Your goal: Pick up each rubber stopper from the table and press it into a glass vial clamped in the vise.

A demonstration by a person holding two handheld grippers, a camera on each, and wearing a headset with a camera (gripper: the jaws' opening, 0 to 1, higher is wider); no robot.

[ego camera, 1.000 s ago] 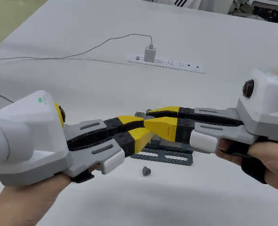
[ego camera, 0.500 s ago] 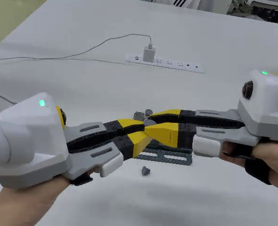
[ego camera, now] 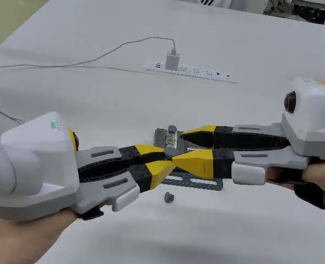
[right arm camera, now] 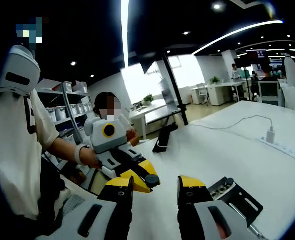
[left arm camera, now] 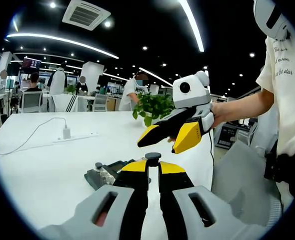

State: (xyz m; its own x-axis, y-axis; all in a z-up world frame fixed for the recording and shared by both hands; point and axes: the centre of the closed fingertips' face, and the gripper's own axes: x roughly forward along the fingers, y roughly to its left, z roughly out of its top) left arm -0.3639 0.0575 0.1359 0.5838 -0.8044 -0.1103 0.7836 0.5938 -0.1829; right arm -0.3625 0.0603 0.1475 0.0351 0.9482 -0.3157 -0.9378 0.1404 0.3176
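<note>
The white table [ego camera: 96, 99] is carrying everything. The left gripper [ego camera: 167, 158] is pointing in from the lower left & its jaws are pressing together on a grey rubber stopper [ego camera: 171, 152], which is sticking out at the tips. The left gripper view is showing this clearly, w/ the stopper's flat head above the yellow tips. The right gripper [ego camera: 182, 146] is pointing in from the right, almost tip to tip w/ the left one. Its jaws are standing apart & gripping nothing. The held stopper is sitting just beside one right jaw tip; touching or not, I cannot tell. Under both tips the dark vise [ego camera: 198, 182] is lying on the table. A power strip [ego camera: 198, 72] w/ a charger plugged in is lying well behind it. In the vise a glass vial [ego camera: 163, 137] is standing upright, w/ a fitted stopper [ego camera: 172, 130] on its top. A loose stopper [ego camera: 168, 196] is lying on the table near the vise, on the person's side.
</note>
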